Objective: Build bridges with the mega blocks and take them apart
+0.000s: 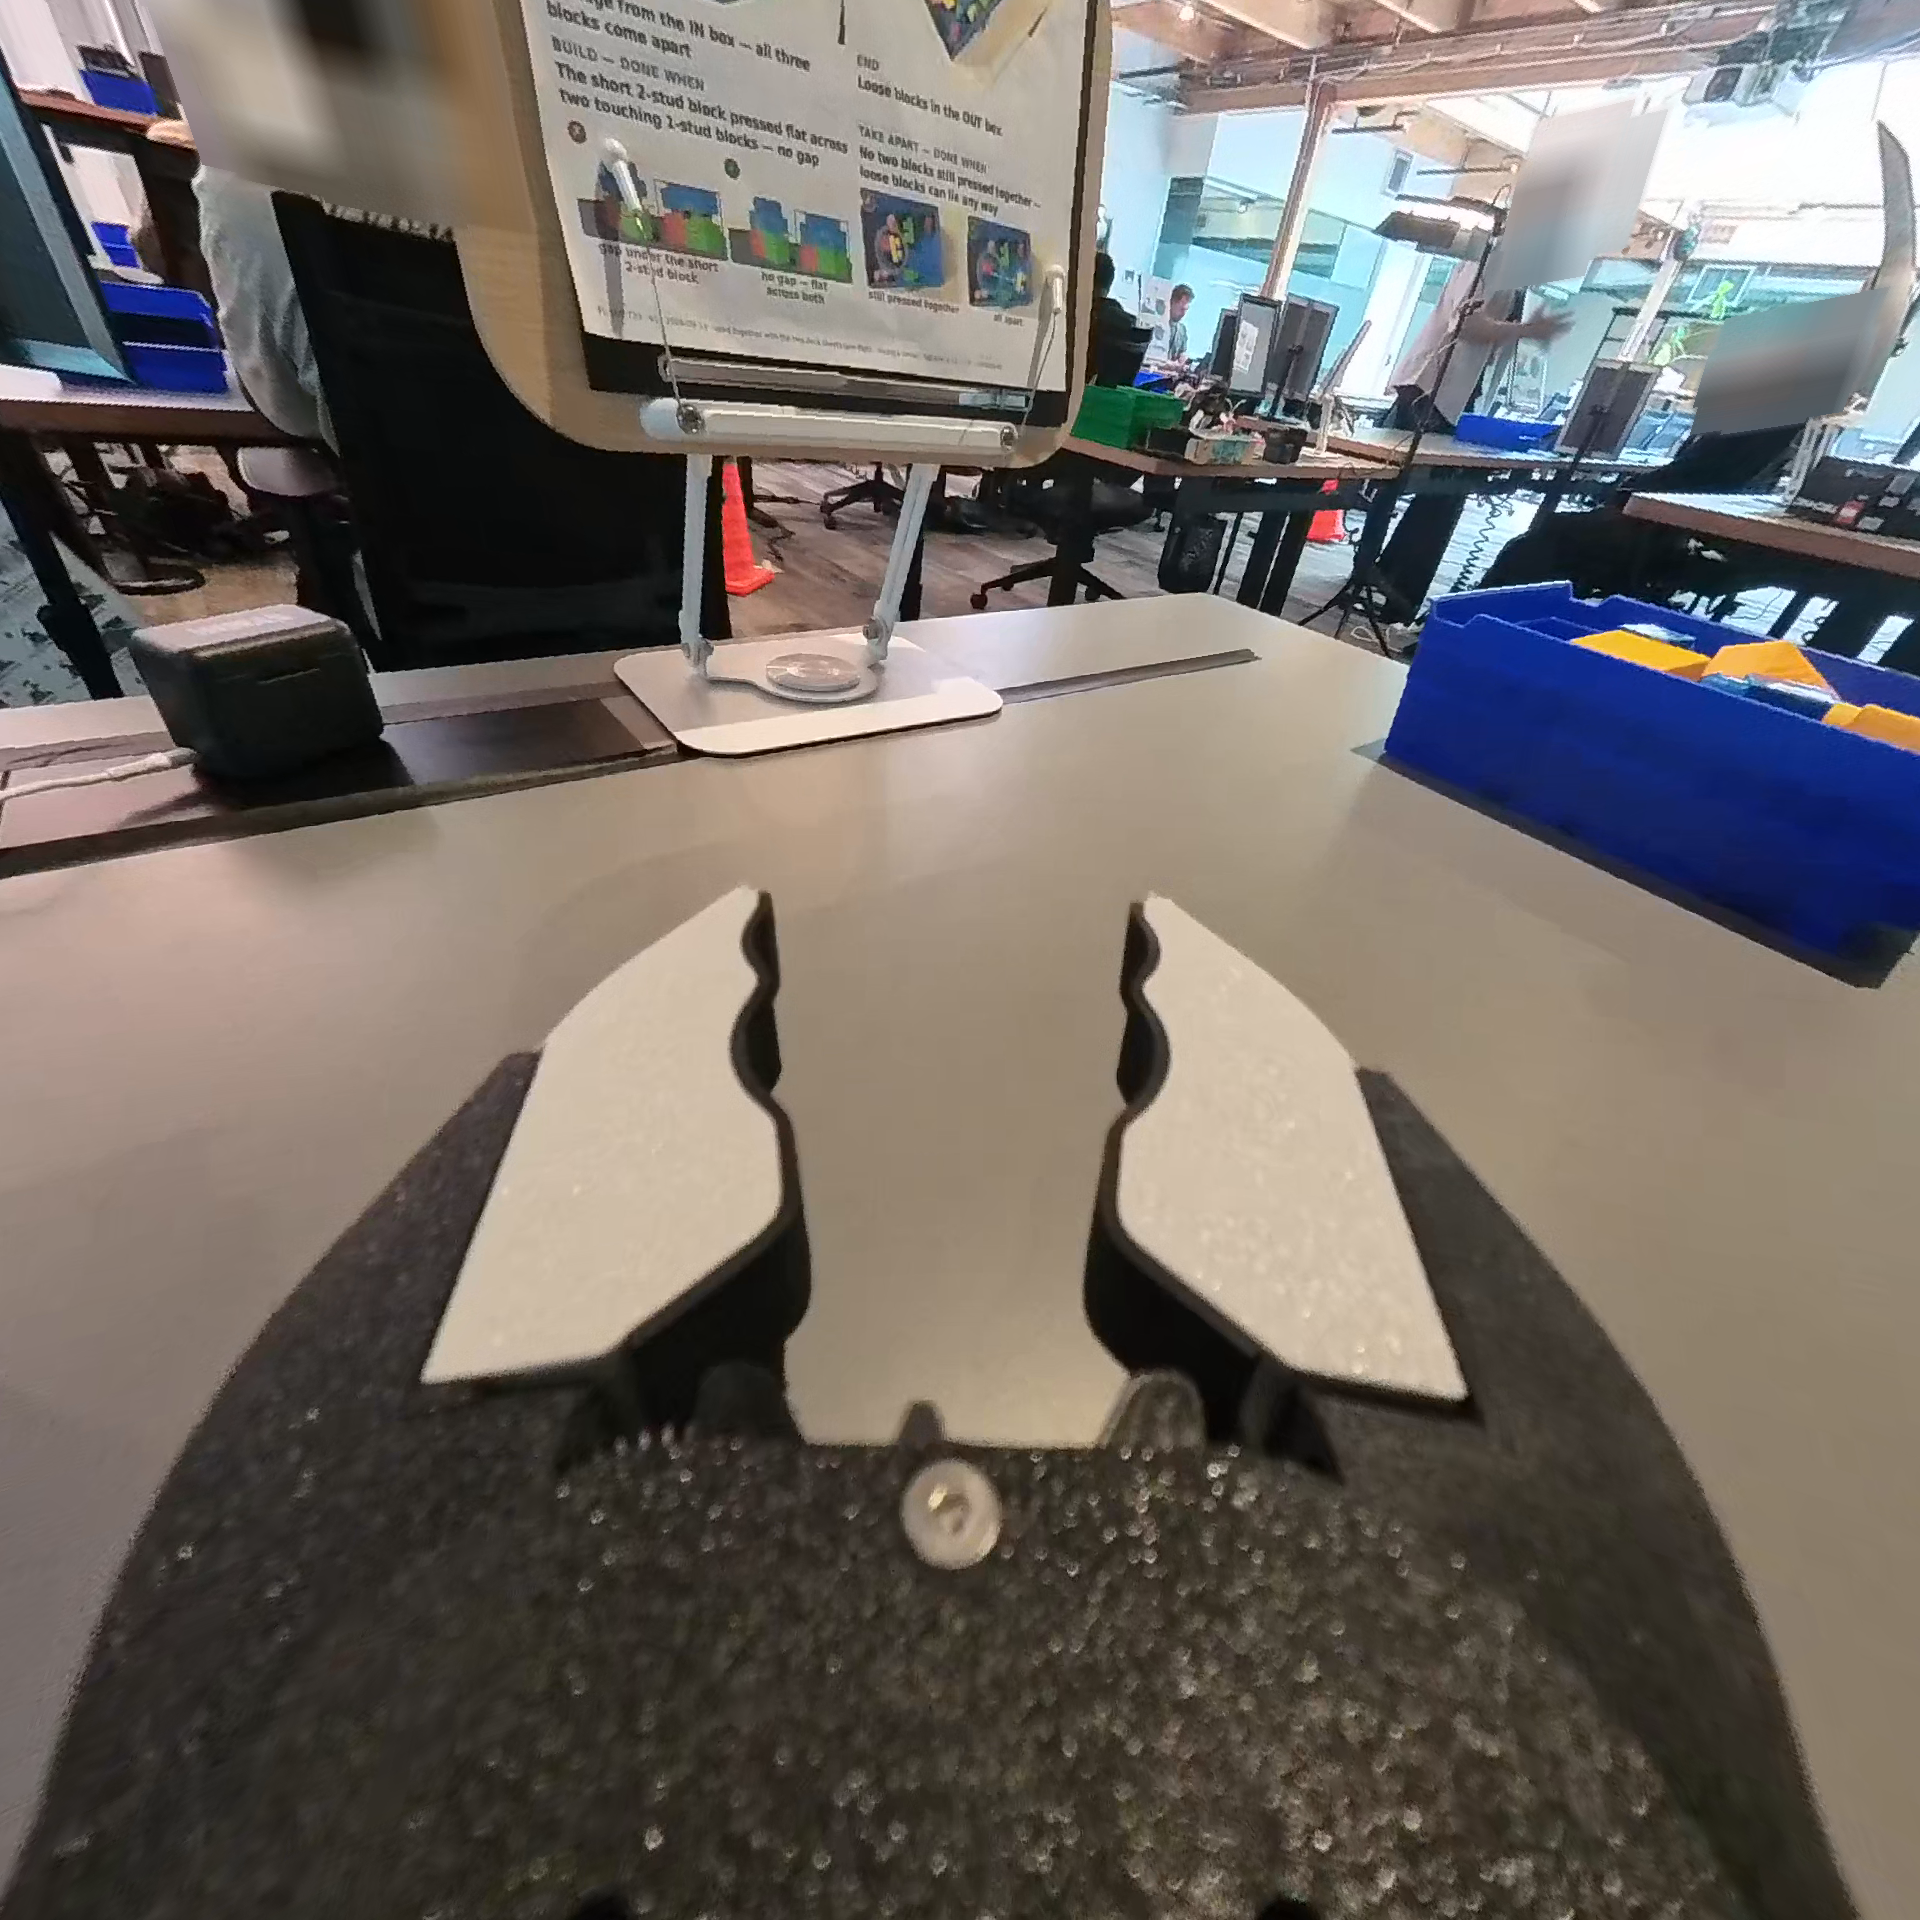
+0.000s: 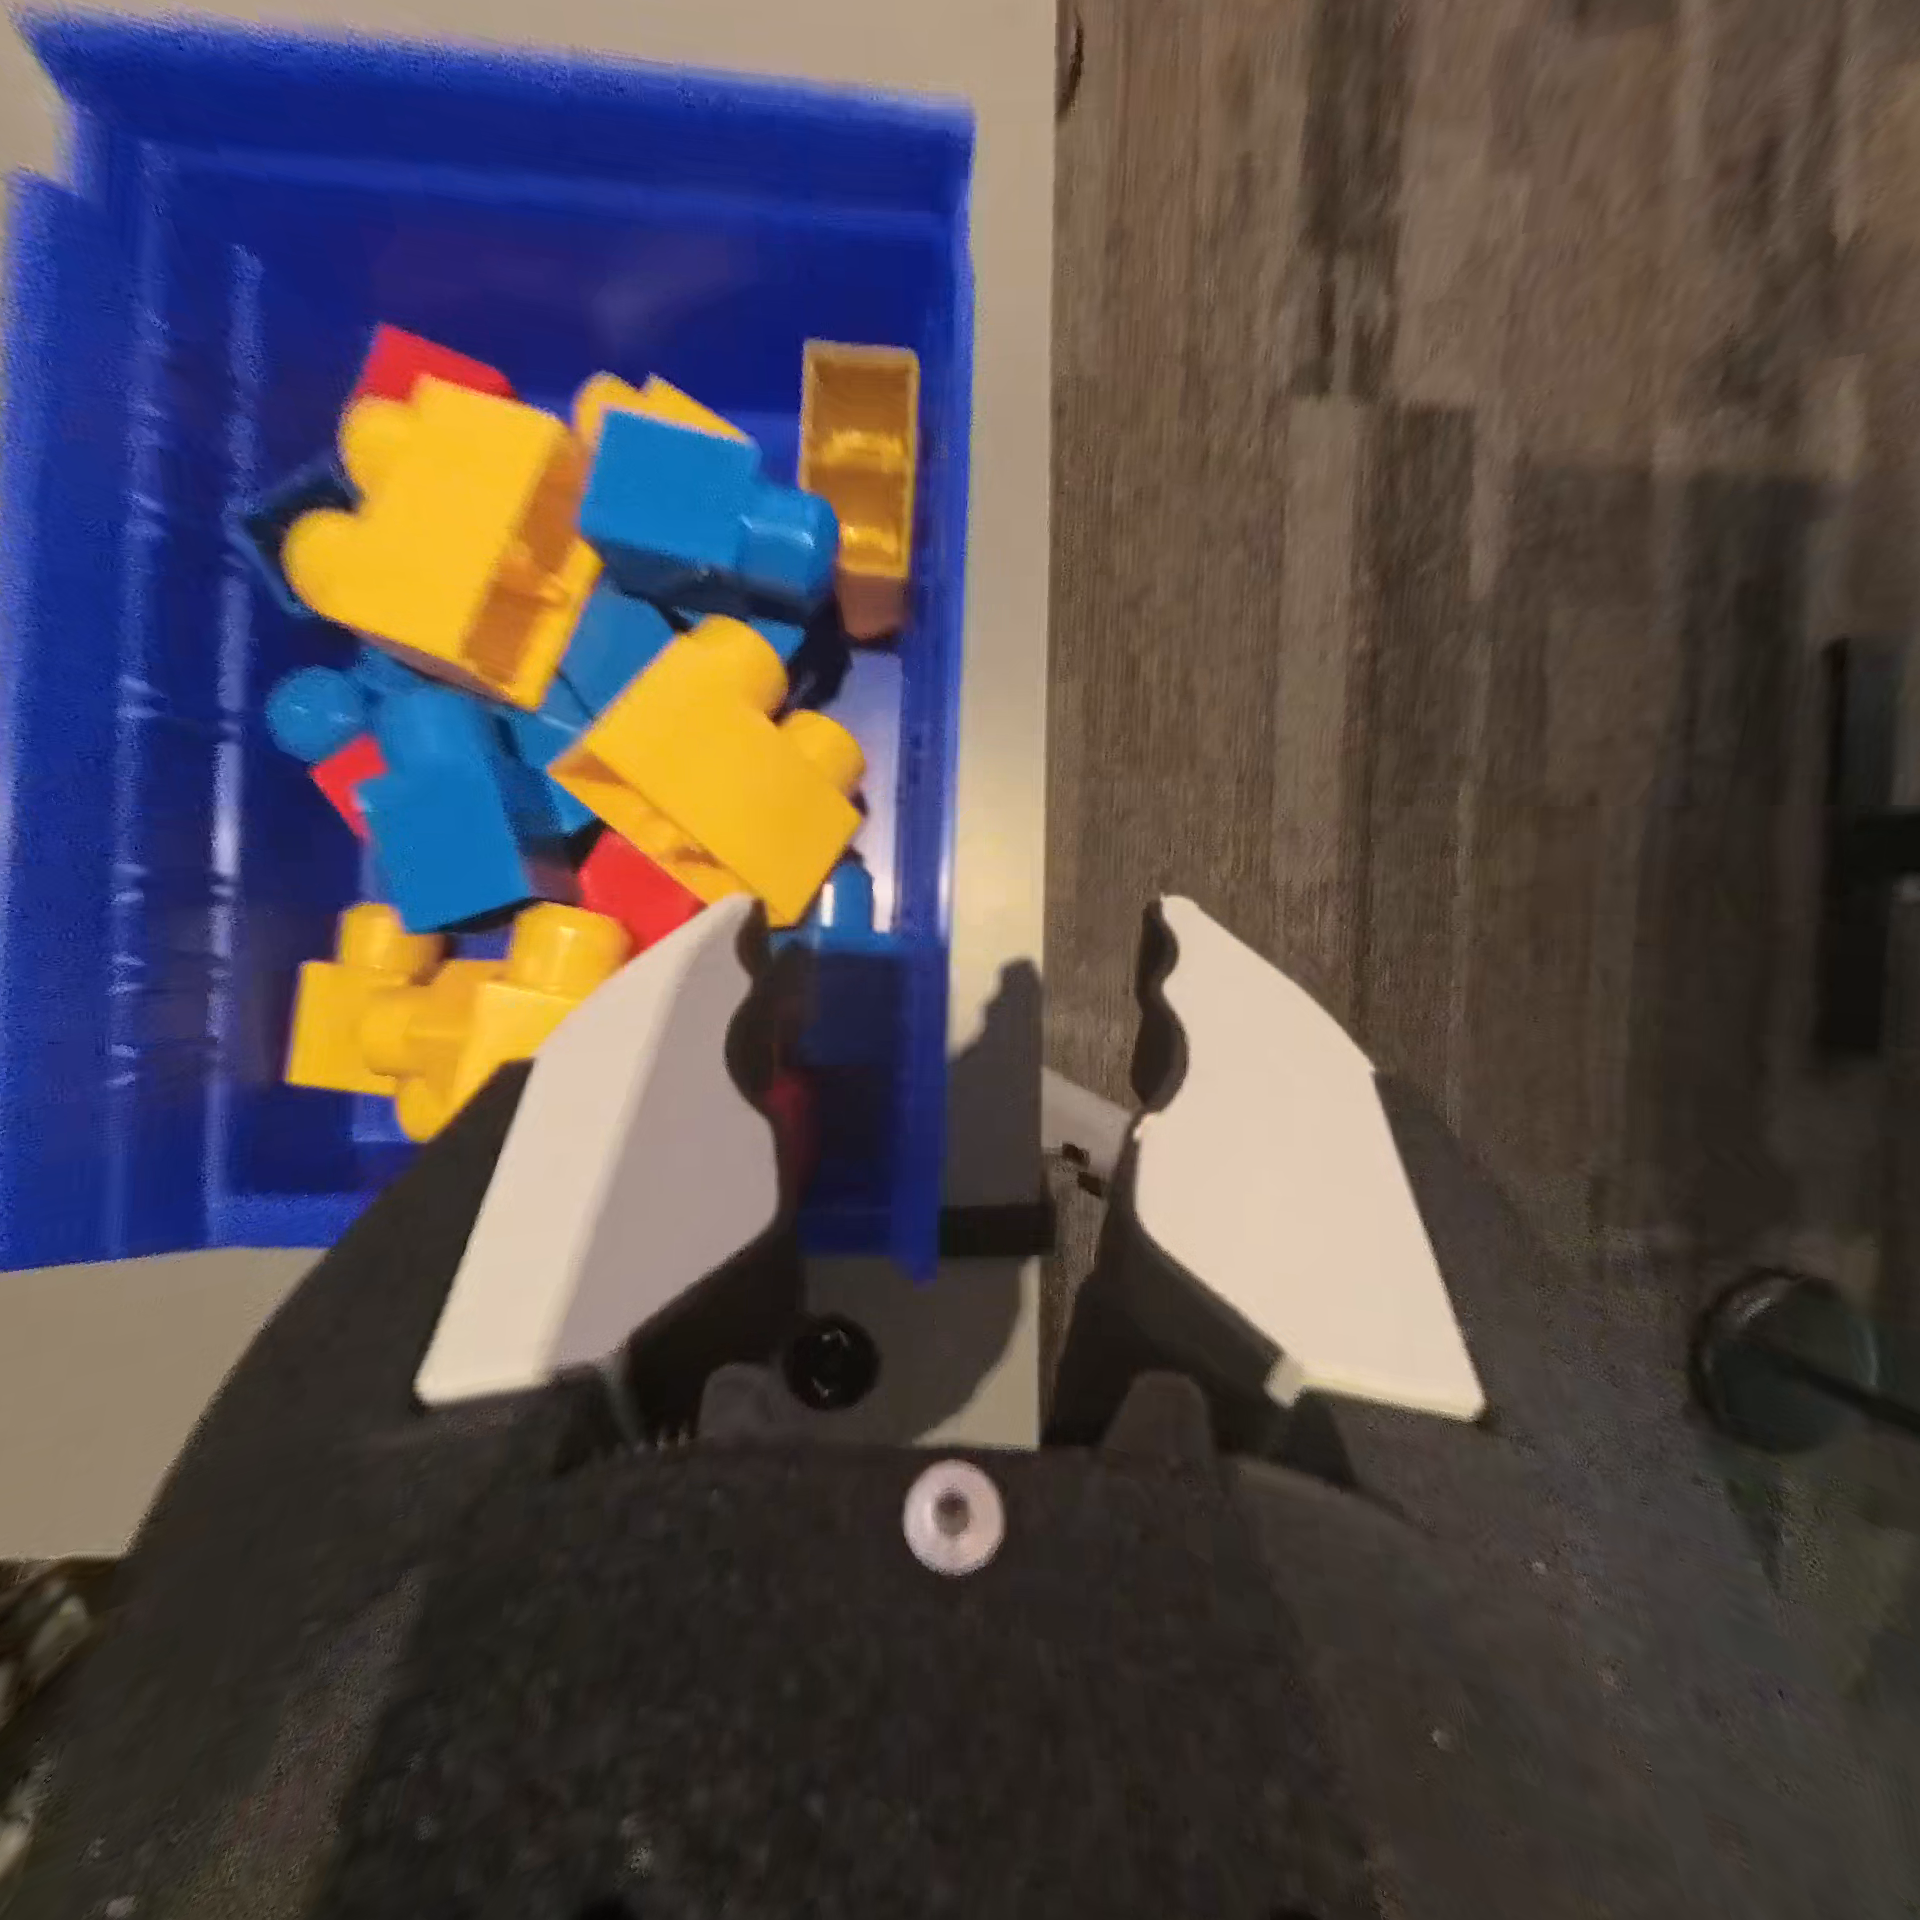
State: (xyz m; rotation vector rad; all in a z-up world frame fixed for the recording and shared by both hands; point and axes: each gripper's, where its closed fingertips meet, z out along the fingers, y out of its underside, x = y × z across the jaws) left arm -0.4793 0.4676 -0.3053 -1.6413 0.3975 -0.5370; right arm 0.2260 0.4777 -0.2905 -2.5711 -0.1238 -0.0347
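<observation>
On the grey table [image 1: 935, 810], the blue bin [image 2: 125, 727] of mega blocks [image 2: 582, 665] lay just ahead-left of the wide-open, empty right gripper [image 2: 945, 935], while the equally open, empty left gripper [image 1: 948, 914] was farther from that bin.

Left tool [image 1: 948, 925]: white wavy-edged fingers [image 1: 644, 1143], speckled black body, silver screw [image 1: 951, 1520]. Right tool [image 2: 948, 930] seemingly identical, blurred.

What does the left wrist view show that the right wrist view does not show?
Only the left wrist view shows the instruction sheet on a stand, the black box, and the open, empty left gripper over bare table.

Only the right wrist view shows the whole pile of blocks, the floor, and the open, empty right gripper.

Both show the blue bin.
</observation>
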